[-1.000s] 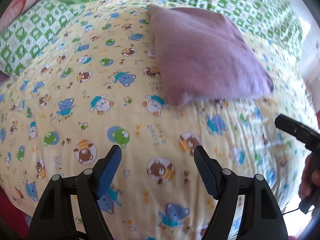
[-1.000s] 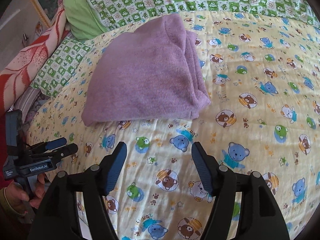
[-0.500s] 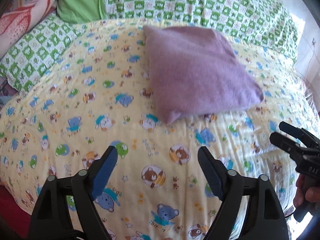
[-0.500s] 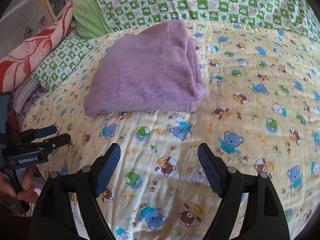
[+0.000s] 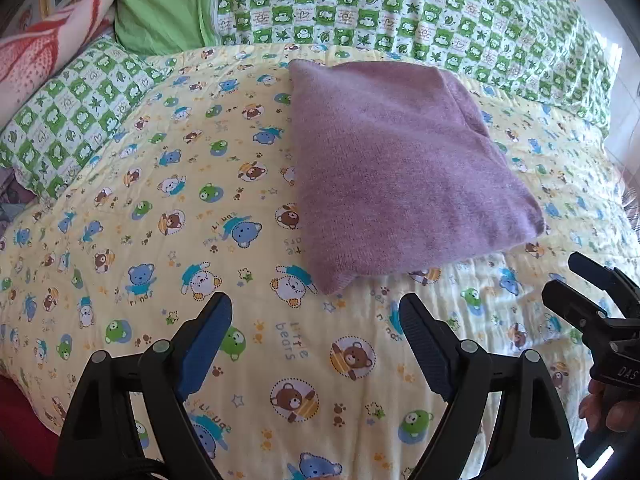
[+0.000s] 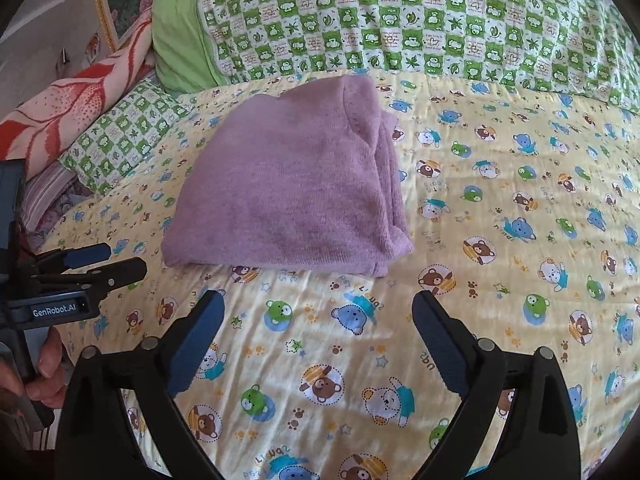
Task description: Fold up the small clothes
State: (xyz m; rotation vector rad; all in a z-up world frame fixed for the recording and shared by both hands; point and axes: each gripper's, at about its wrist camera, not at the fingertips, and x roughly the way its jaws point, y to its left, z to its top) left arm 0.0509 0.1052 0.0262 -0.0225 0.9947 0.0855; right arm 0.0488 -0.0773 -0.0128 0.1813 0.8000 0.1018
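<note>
Folded purple garment on the bed

The yellow bear-print bed quilt (image 5: 168,208) carries the folded purple garment (image 5: 400,176) near the green checked pillows (image 6: 400,32); left tool (image 5: 316,316) and right tool (image 6: 318,312), jaws just widened, hover empty.

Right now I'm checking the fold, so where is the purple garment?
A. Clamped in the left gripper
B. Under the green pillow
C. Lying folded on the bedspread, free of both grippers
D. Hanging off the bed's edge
C: the garment lies folded on the bedspread, beyond the open, empty left gripper and right gripper.
</note>
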